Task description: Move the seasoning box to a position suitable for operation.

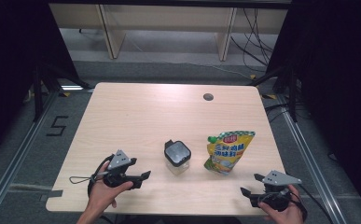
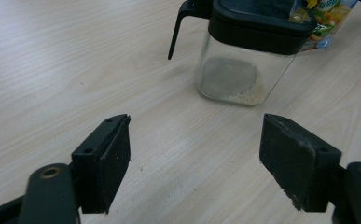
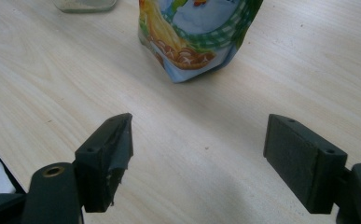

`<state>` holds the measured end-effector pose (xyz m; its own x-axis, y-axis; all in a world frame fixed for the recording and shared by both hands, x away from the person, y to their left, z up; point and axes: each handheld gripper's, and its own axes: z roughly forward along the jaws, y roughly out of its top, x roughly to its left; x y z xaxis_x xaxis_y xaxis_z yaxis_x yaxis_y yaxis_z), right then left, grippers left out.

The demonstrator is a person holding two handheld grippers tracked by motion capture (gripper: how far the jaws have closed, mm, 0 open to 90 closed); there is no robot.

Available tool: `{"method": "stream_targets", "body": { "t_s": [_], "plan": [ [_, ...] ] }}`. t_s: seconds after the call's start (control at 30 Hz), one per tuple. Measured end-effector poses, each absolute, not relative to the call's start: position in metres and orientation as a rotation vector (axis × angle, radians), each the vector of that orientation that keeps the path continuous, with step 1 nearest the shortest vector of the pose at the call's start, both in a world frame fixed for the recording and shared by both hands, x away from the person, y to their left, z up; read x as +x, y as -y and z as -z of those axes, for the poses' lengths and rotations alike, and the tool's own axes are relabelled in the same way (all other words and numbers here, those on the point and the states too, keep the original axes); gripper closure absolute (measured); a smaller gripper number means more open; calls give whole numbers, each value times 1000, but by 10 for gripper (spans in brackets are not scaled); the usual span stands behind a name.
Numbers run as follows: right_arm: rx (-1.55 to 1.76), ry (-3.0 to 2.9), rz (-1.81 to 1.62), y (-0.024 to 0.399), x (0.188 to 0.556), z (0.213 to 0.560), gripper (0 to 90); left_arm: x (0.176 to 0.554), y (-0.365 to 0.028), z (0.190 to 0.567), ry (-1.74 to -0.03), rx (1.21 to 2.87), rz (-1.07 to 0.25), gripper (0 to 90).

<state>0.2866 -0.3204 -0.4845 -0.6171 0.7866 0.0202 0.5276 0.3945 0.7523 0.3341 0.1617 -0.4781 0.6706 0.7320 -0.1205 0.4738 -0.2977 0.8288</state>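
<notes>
A small clear jar (image 1: 177,157) with a black flip lid stands near the table's front middle; a little pale powder lies in its bottom (image 2: 236,79). To its right stands a yellow spouted pouch (image 1: 228,151), printed with a blue and checked picture (image 3: 197,32). My left gripper (image 1: 142,178) rests at the front left, open and empty, with its jaws pointing right toward the jar (image 2: 243,56). My right gripper (image 1: 251,184) sits at the front right corner. It is open and empty, a short way in front of the pouch.
The wooden table (image 1: 136,116) has a round cable hole (image 1: 208,97) at the back right. A black cable loop (image 1: 78,179) trails left of my left hand. Dark floor rails and table legs surround the table.
</notes>
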Motion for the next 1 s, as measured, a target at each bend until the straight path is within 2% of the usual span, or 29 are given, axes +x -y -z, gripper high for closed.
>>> {"method": "stream_targets", "body": {
  "t_s": [0.23, 0.27, 0.37, 0.4, 0.53, 0.73, 1.0],
  "plan": [
    [1133, -2319, -1062, 320, 286, 484, 250, 346, -157, 464, -902, 1945, -362, 355],
    [1116, -2320, -1061, 320, 287, 484, 251, 351, -154, 460, -893, 1934, -356, 436],
    [1115, -2326, -1064, 320, 287, 485, 254, 356, -152, 456, -872, 1926, -340, 583],
    [1110, -2325, -1062, 320, 287, 485, 254, 360, -149, 453, -860, 1918, -346, 583],
    [1121, -2320, -1059, 319, 287, 485, 254, 377, -137, 440, -817, 1918, -384, 791],
    [1091, -2322, -1059, 321, 288, 486, 254, 395, -121, 427, -797, 1971, -425, 873],
    [1111, -2335, -1062, 319, 287, 486, 255, 412, -103, 425, -780, 2025, -429, 878]
  ]
}}
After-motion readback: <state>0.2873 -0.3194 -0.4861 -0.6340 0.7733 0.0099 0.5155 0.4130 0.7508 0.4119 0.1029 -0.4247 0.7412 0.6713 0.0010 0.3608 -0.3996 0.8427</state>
